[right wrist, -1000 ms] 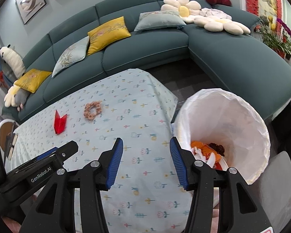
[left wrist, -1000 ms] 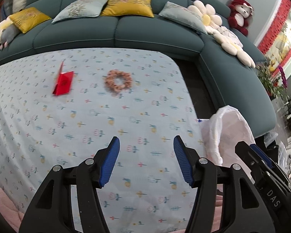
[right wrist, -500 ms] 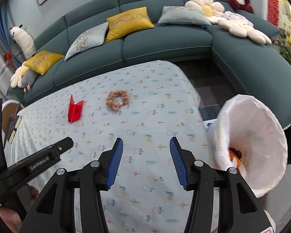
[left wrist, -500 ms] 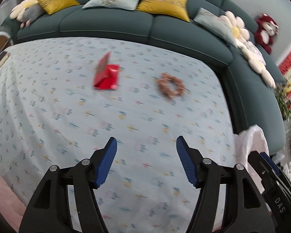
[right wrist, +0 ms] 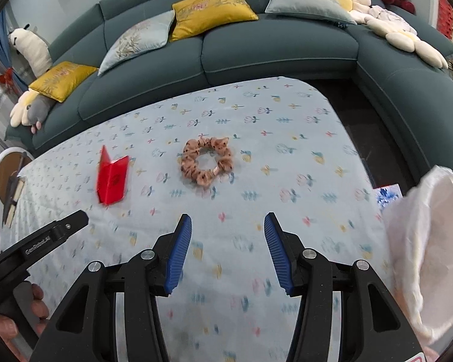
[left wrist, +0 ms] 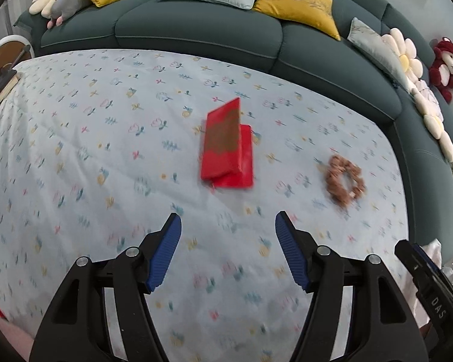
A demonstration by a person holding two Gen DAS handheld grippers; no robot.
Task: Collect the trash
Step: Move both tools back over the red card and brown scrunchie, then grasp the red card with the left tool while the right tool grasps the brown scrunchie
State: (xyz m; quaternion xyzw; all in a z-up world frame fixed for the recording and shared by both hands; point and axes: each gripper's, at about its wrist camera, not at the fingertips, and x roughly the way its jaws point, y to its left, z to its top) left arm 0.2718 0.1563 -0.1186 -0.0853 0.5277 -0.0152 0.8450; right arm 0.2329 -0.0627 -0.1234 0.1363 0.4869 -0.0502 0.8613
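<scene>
Just beyond the spread, empty left gripper (left wrist: 228, 221), a folded red card (left wrist: 226, 147) on the tablecloth (left wrist: 75, 150).

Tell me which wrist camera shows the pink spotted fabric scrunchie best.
The right wrist view: the pink spotted fabric scrunchie lies near centre on the floral tablecloth, sharp, ahead of the open right gripper. In the left wrist view it sits off to the right, blurred.
</scene>
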